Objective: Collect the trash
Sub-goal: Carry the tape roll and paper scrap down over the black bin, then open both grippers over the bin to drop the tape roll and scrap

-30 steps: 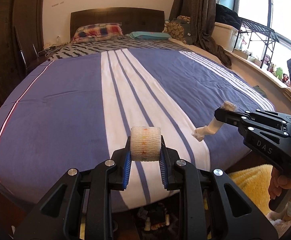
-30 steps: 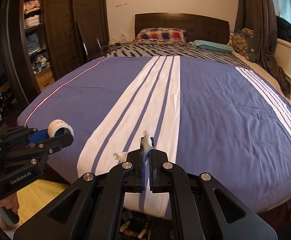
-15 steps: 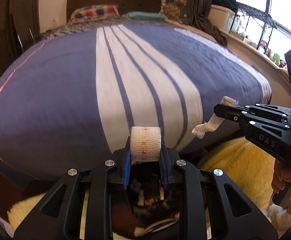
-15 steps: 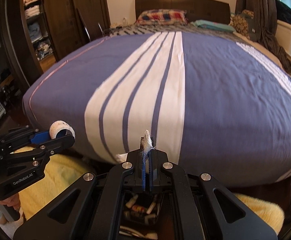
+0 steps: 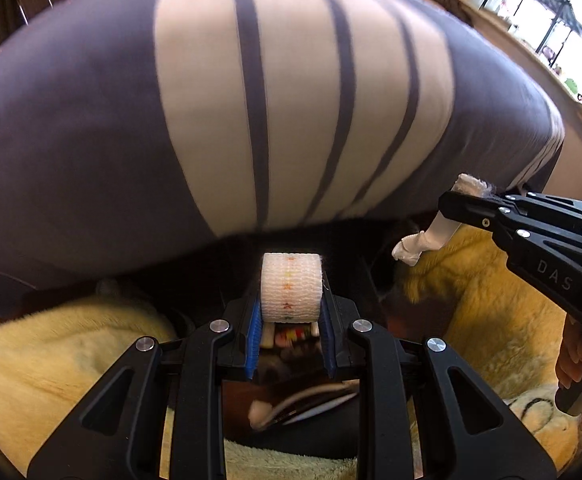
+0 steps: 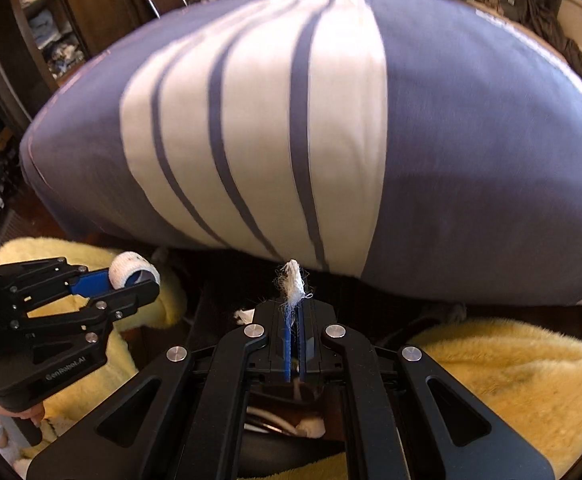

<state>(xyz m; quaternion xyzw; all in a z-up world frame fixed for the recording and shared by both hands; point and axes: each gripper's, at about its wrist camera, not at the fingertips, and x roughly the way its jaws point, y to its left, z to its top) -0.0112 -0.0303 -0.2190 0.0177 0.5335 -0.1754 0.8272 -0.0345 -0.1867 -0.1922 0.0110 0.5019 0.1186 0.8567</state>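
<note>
Jaws of the left gripper (image 5: 291,312) are clamped on one roll of white gauze (image 5: 291,286), its flat ends against the blue pads and a line of small coloured marks down its face. Jaws of the right gripper (image 6: 294,312) are pressed nearly together on one frayed white strip (image 6: 293,282); in the left wrist view this strip (image 5: 435,236) hangs below the fingers and ends in a knot-like lump. Two items of trash held, one per gripper. Beneath both tools lies a dark receptacle (image 5: 291,420) with white and coloured contents, blurred and partly hidden by the tool bodies. Yellow fleece (image 6: 511,368) lies to either side. Beyond, one bed (image 6: 471,140) with a blue and white striped cover, motion-blurred. A wardrobe (image 6: 51,32) stands far left, cut off.
</note>
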